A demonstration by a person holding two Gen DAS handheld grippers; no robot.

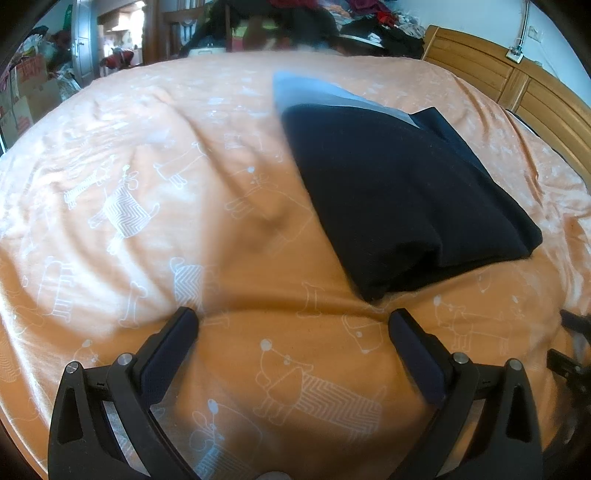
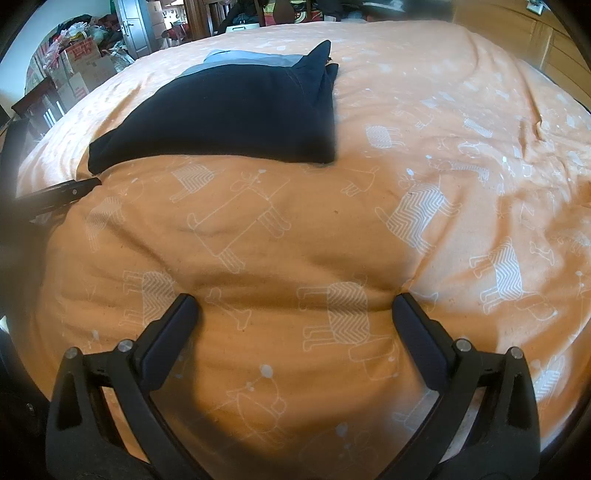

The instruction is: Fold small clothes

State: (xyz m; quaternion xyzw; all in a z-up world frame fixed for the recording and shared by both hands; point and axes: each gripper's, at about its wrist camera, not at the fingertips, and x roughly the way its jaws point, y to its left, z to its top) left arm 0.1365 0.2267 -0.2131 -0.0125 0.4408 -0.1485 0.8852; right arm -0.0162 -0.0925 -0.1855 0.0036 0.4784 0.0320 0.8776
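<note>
A dark navy garment [image 1: 399,199] lies folded in a thick rectangle on the orange bed cover [image 1: 147,206], with a pale blue-grey layer [image 1: 314,90] showing at its far end. My left gripper [image 1: 293,323] is open just short of the garment's near corner, holding nothing. In the right wrist view the same garment [image 2: 229,114] lies ahead and to the left, well beyond my right gripper [image 2: 295,308], which is open and empty above the cover. The tip of the other gripper [image 2: 70,190] pokes in from the left edge near the garment's corner.
The orange cover [image 2: 461,155] with white animal drawings spreads wide on all sides. A wooden headboard [image 1: 517,81] runs along the right. Piled clothes [image 1: 376,26] sit beyond the far edge, and cardboard boxes [image 2: 79,62] and a door stand in the room behind.
</note>
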